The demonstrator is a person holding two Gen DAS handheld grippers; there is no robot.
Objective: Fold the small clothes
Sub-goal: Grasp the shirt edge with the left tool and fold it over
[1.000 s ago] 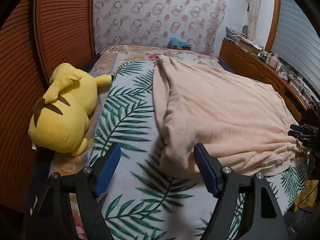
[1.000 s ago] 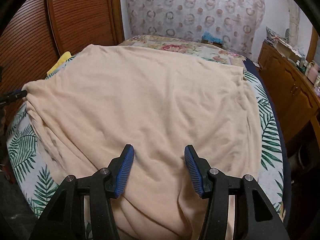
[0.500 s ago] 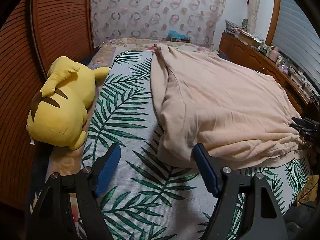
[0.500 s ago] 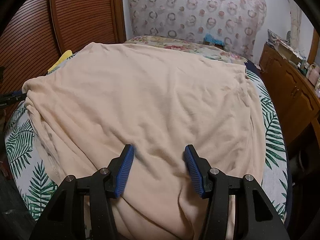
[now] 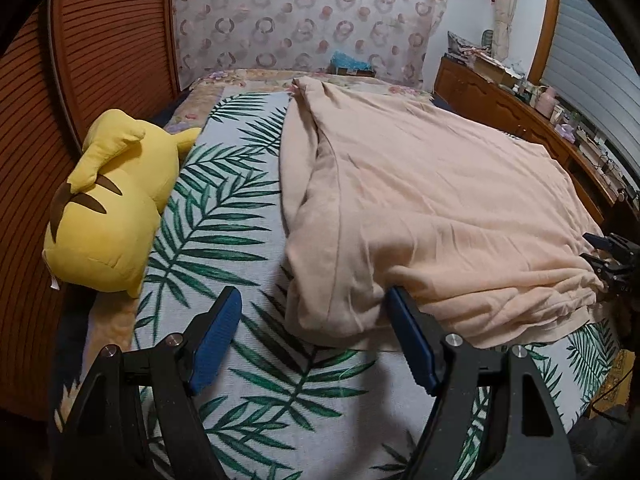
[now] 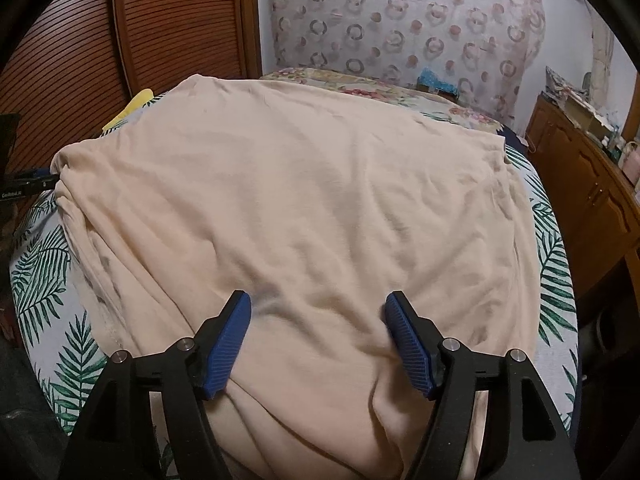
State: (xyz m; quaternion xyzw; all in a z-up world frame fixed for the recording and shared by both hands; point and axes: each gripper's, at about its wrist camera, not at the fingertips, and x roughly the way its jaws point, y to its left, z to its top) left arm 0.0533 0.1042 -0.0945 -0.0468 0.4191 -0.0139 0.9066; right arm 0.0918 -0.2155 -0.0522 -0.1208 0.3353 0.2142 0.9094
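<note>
Over the peach cloth (image 6: 320,208), the right tongs (image 6: 318,320) have just widened, gripping nothing; left tongs (image 5: 314,316) stay wide.

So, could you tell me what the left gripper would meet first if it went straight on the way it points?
Probably the near corner of the peach fabric garment, or the leaf-print bedspread beside it; the left gripper points at that edge, though depth is unclear.

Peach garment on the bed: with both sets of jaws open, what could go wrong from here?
The near-left corner of the garment is bunched in layers, so the left gripper may pinch only some. The right gripper, whose jaws have just been opening, hangs over loose folds. The plush toy lies close beside it.
</note>
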